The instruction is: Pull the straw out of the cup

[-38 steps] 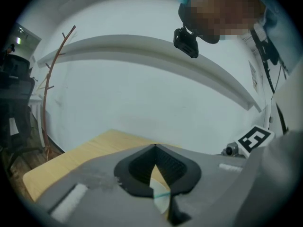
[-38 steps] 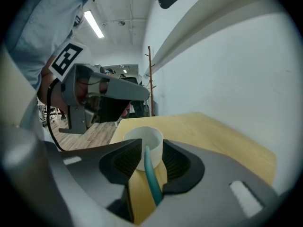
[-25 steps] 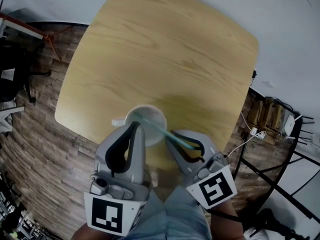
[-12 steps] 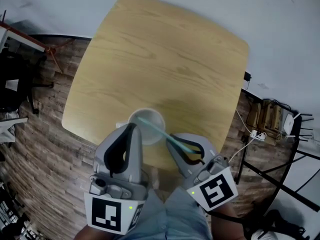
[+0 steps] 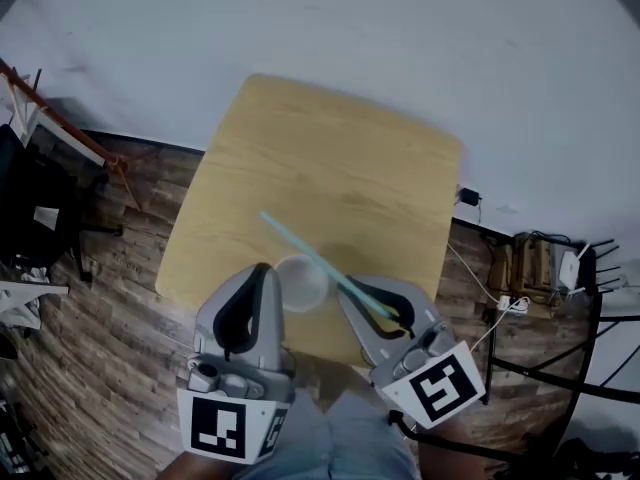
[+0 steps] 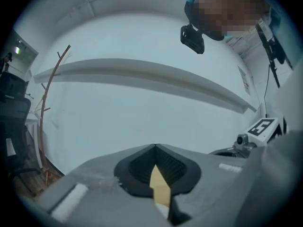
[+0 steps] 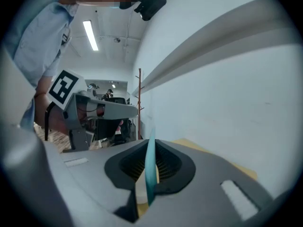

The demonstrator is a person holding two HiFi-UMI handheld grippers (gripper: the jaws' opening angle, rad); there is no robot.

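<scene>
A white cup (image 5: 298, 286) stands near the front edge of the round-cornered wooden table (image 5: 330, 168), far below. A teal straw (image 5: 310, 256) slants above the cup, its free end out past the rim over the table. My right gripper (image 5: 352, 293) is shut on the straw's near end. Its jaws have just been closing with the straw between them. In the right gripper view the straw (image 7: 151, 167) runs up through the right gripper (image 7: 150, 143). My left gripper (image 5: 264, 272) hovers left of the cup. Its tips meet around nothing in the left gripper view (image 6: 154, 148).
Wood-plank floor (image 5: 90, 368) surrounds the table, and a pale wall (image 5: 400, 48) rises behind it. A black chair (image 5: 30, 208) and a red stand (image 5: 60, 128) are at the left. Cables, a power strip (image 5: 515, 268) and a metal rack (image 5: 590, 318) are at the right.
Both grippers have risen, and the table and cup look smaller and farther below. The straw's far end, inside the cup before, now sticks out beyond the rim.
</scene>
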